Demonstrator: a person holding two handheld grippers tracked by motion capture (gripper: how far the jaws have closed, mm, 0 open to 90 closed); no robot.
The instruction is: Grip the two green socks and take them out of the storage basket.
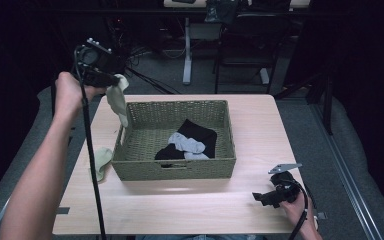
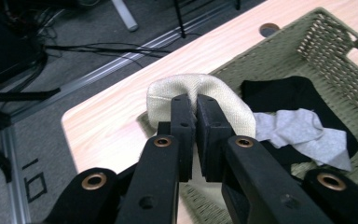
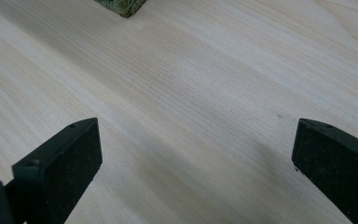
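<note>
My left gripper [image 1: 114,79] is raised above the table's far left corner, shut on a cream sock [image 1: 118,102] that hangs down beside the far left corner of a woven olive basket [image 1: 175,170]. In the left gripper view the cream sock [image 2: 200,93] bulges over the closed jaws, with the basket [image 2: 335,46] below and behind it. Inside the basket lie a black garment [image 1: 200,134] and a grey sock [image 1: 187,144]. My right gripper [image 1: 260,197] rests low over the table's near right part, open, with bare wood [image 3: 191,107] between its wide-set fingers [image 3: 60,163].
A pale green sock [image 1: 101,161] lies on the table just left of the basket. The basket's corner [image 3: 123,5] shows at the top of the right gripper view. Table legs, chairs and cables stand on the floor beyond the far edge.
</note>
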